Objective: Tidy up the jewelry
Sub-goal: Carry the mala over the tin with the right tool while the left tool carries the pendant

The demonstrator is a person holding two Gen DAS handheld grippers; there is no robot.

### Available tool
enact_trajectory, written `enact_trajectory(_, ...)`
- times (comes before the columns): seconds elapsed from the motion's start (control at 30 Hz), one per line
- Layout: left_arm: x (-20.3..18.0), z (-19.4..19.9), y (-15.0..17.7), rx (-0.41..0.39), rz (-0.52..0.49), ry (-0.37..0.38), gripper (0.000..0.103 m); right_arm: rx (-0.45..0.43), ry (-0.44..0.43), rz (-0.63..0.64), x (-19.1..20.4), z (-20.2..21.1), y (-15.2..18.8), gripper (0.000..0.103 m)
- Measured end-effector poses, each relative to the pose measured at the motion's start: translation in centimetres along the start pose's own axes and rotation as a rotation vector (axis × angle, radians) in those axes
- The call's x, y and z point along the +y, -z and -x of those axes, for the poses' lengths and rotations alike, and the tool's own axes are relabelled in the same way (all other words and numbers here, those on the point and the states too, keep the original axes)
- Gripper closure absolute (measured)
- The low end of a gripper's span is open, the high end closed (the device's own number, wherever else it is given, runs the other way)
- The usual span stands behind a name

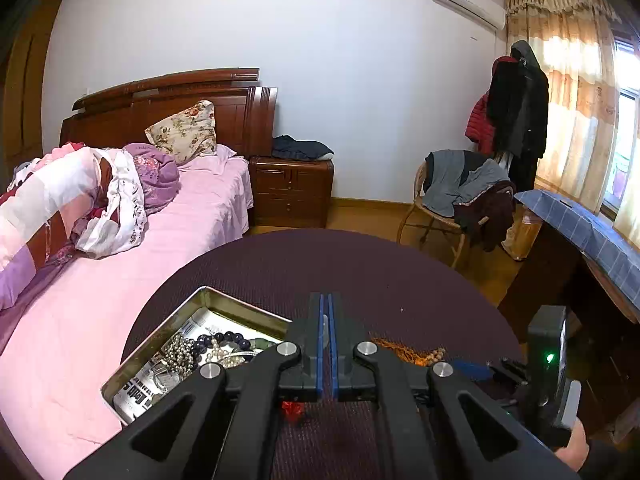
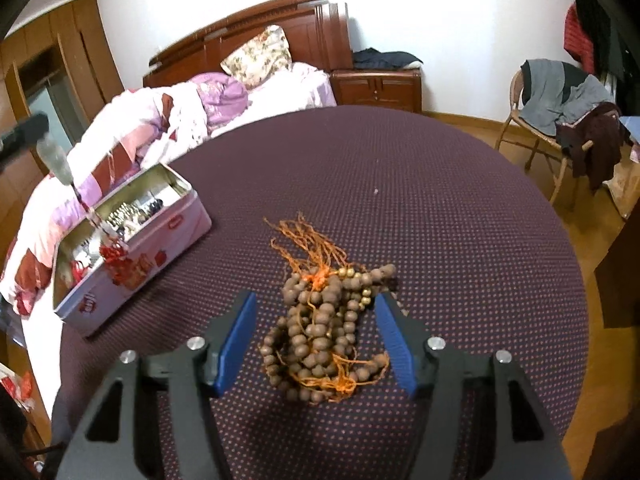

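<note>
A pile of brown wooden bead strings with orange cords lies on the round dark dotted table. My right gripper is open, its blue pads on either side of the pile. My left gripper is shut on a pale translucent pendant with a red tassel that hangs over the open tin box. The box holds silver and dark bead jewelry. The bead pile's orange cords show right of the left gripper.
A bed with pink sheets lies beside the table on the left. A chair draped with clothes stands at the right, a nightstand behind. The right gripper's body is near the table's right edge.
</note>
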State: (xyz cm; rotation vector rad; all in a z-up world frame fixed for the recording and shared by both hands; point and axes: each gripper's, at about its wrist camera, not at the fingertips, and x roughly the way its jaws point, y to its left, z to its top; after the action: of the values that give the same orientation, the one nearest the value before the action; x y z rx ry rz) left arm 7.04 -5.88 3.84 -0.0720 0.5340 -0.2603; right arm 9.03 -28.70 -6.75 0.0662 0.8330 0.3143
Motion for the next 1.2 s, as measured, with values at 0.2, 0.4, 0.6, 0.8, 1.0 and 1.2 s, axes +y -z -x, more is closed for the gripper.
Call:
enact_trajectory(0.2, 0.3, -0.6, 0.0, 0.011, 0.013, 0.013, 0.102, 0.075, 0.045, 0.035, 0.5, -1.8, 0.2, 0.076)
enact_trajectory(0.4, 0.7, 0.1, -0.7, -0.017, 0.006, 0.011, 0.102, -0.006, 0.03, 0.07, 1.6, 0.7, -1.5, 0.085)
enact_trajectory(0.6, 1.7, 2.0, -2.9, -0.082, -0.01, -0.012, 0.102, -0.111, -0.01, 0.098, 3.5, 3.8, -4.8, 0.085)
enact_trajectory(0.8, 3.3, 3.4, -4.3, -0.123, -0.012, -0.049, 0.102, -0.205, -0.056, 0.135, 6.5, 5.6, -7.7, 0.085)
enact_trajectory(1.0, 5.2, 3.9, -4.5, -0.135, 0.006, -0.09, 0.102, -0.255, -0.116, 0.179, 9.6, 6.1, -9.3, 0.085)
enact_trajectory(1.2, 6.6, 3.6, -3.7, -0.117, 0.026, -0.113, 0.103, -0.265, -0.174, 0.218, 12.5, 5.7, -9.8, 0.085)
